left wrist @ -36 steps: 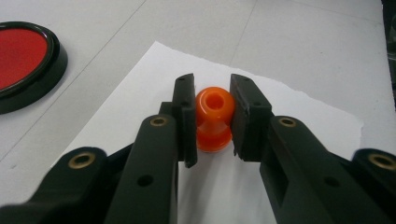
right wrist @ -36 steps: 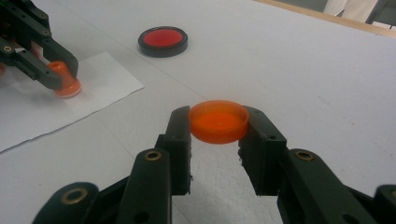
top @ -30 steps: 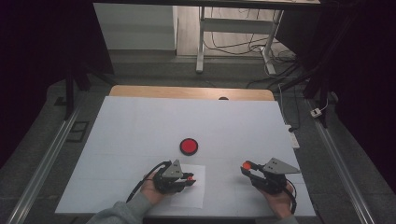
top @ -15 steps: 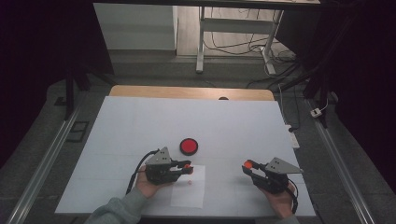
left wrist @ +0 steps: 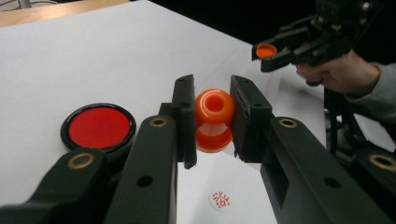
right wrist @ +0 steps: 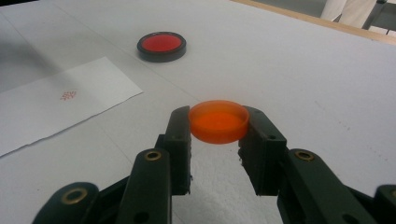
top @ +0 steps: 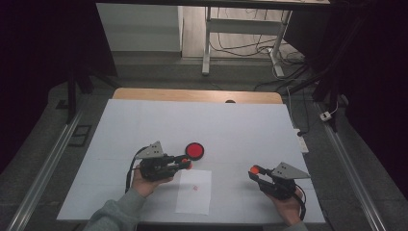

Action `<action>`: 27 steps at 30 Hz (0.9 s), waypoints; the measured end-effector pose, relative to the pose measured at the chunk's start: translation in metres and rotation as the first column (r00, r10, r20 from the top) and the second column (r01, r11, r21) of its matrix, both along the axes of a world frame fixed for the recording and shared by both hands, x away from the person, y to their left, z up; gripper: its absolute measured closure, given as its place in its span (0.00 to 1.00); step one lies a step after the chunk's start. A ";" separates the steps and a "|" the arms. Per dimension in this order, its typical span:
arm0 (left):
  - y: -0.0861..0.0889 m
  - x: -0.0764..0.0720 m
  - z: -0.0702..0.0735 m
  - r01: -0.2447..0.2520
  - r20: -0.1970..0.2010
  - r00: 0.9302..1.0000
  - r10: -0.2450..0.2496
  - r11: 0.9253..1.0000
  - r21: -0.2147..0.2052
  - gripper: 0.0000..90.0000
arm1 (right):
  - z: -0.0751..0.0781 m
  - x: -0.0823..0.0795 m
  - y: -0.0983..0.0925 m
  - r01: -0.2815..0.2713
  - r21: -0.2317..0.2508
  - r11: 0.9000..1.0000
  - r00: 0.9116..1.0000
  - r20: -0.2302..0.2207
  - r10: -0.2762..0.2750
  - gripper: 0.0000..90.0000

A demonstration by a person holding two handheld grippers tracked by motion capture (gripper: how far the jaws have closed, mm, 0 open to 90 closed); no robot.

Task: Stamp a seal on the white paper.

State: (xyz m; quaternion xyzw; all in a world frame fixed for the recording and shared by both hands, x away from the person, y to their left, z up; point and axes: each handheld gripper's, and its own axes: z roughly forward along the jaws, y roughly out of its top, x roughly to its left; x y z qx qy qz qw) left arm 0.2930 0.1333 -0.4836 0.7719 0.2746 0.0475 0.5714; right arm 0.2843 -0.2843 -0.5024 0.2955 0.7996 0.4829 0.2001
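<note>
My left gripper (top: 186, 163) is shut on an orange knob-shaped stamp (left wrist: 214, 108), held above the white table just left of the paper's top edge. A round red ink pad (top: 194, 150) in a black case lies just beyond the stamp. The white paper sheet (top: 191, 199) bears a small red stamp mark (left wrist: 220, 199). My right gripper (top: 254, 171) hovers at the front right, shut on a shallow orange cap (right wrist: 218, 121) whose open side faces up. The left gripper view also shows that cap (left wrist: 266, 49) in the other gripper's jaws.
A white sheet covers the table (top: 240, 125), with a wooden strip (top: 192, 95) along its far edge. Metal rails (top: 43, 168) run down both sides. A desk frame and cables (top: 250, 43) stand on the floor beyond the table.
My left gripper lifted off the paper with the stamp and moved left and away, toward the ink pad. The red mark on the paper is now uncovered. The right gripper stayed still.
</note>
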 end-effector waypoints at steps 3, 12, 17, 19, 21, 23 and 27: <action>0.005 0.001 0.004 -0.002 -0.001 1.000 0.002 1.000 -0.012 0.80 | 0.000 0.000 0.000 0.001 -0.001 1.000 1.000 -0.001 -0.001 0.72; 0.011 0.003 0.009 -0.004 -0.009 1.000 0.004 1.000 -0.018 0.80 | -0.001 0.001 0.000 0.002 -0.003 1.000 1.000 0.000 -0.002 0.72; 0.010 0.003 0.011 0.007 -0.011 1.000 -0.007 1.000 -0.015 0.80 | -0.001 0.001 0.000 0.002 -0.002 1.000 1.000 -0.002 -0.002 0.72; 0.010 0.003 0.011 0.010 -0.013 1.000 -0.010 1.000 -0.014 0.80 | -0.001 0.001 0.000 0.001 -0.003 1.000 1.000 -0.001 -0.001 0.72; 0.009 0.003 0.011 0.012 -0.012 1.000 -0.012 1.000 -0.011 0.80 | -0.001 0.001 0.000 0.000 -0.003 1.000 1.000 -0.001 0.000 0.72; 0.009 0.003 0.011 0.017 -0.011 1.000 -0.017 1.000 -0.010 0.80 | -0.001 0.001 0.000 0.000 -0.003 1.000 1.000 -0.001 0.000 0.72; 0.008 0.002 0.011 0.014 -0.006 1.000 -0.014 1.000 -0.004 0.80 | -0.001 0.001 0.000 -0.001 -0.001 1.000 1.000 -0.002 0.001 0.72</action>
